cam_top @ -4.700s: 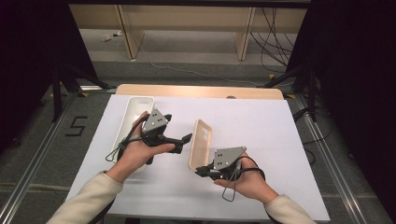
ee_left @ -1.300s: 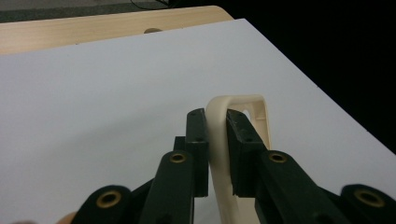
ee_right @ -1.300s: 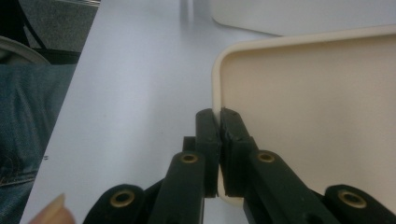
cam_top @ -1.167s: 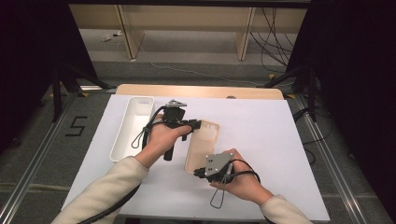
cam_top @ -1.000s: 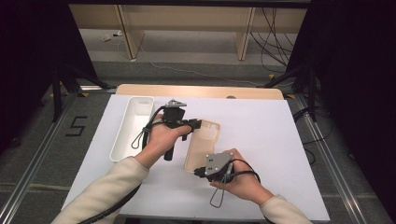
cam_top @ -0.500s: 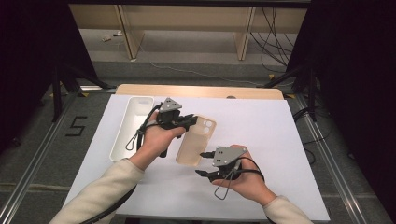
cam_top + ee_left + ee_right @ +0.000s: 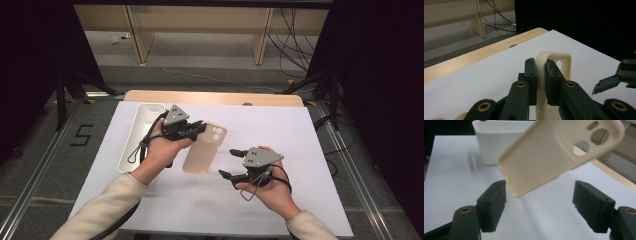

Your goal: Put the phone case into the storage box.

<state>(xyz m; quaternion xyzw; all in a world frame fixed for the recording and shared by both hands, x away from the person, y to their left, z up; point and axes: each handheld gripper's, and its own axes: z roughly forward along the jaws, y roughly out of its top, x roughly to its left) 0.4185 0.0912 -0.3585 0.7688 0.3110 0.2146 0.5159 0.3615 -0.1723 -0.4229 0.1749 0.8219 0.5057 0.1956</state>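
A beige phone case (image 7: 205, 148) hangs above the white table, held by its upper edge near the camera cutouts. My left gripper (image 7: 199, 129) is shut on that edge; in the left gripper view the black pads (image 7: 532, 75) press the case wall (image 7: 543, 75) from both sides. My right gripper (image 7: 229, 162) sits to the right of the case, apart from it, and its jaws have just been opening. In the right gripper view the case (image 7: 549, 155) floats ahead of the wide-open right gripper (image 7: 540, 202), with nothing between the pads (image 7: 495, 200).
A long white tray (image 7: 136, 135) lies on the table's left side, behind the left hand, and appears as the tray (image 7: 499, 140) beyond the case. The table's wooden far edge (image 7: 215, 97) runs across the back. Open white tabletop (image 7: 280, 130) lies to the right.
The right gripper let go of the case's lower end, opened wide and drew back to the right. The left gripper still holds the case and has shifted it slightly left and up.
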